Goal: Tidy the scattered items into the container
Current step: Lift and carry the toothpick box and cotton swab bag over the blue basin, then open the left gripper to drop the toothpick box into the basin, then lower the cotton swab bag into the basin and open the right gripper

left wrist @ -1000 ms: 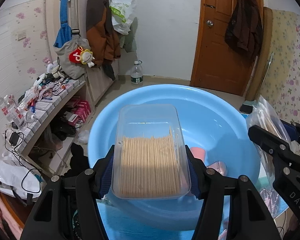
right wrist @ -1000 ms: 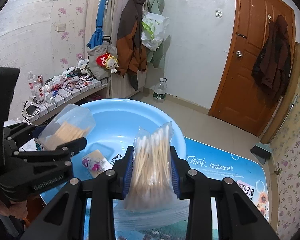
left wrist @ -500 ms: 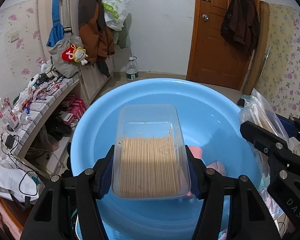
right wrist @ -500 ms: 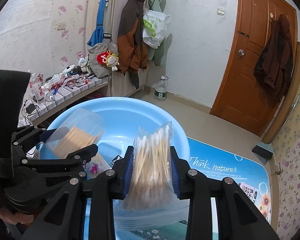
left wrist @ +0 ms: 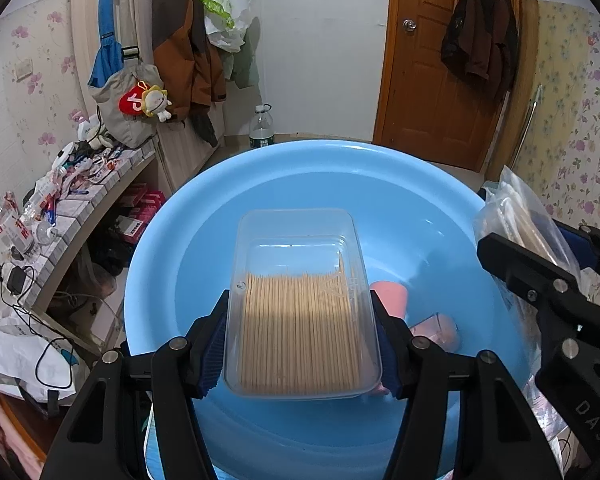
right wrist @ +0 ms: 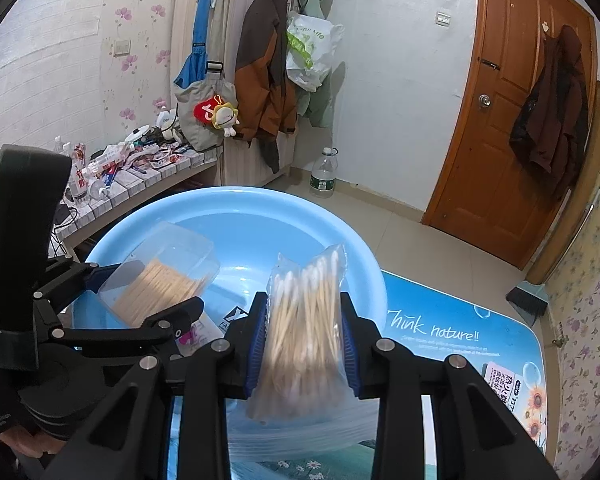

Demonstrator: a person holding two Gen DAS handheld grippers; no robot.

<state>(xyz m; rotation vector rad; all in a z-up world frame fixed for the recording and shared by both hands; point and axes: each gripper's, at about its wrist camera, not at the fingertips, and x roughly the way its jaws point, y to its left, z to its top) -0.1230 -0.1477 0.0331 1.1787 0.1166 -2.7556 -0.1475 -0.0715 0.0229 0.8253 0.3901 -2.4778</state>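
Left tool: clamped on one clear plastic box of toothpicks, pads on its long side walls; the box's long axis runs straight ahead along the fingers, the picks lying the same way. Directly below and ahead of it is the open blue basin, so the box hangs over the basin's inside with nothing between; judged, only a lowering and a let-go remain.

Right tool: clamped on one clear bag of cotton swabs, swabs upright between the pads, loose bag end hanging beneath. It sits over the basin's near-right rim, beside the left tool; the basin floor lies ahead and to its left. The left tool is the nearer to the centre.

Inside the basin: two pinkish items, partly hidden. Beyond the right tool, a printed blue tabletop.
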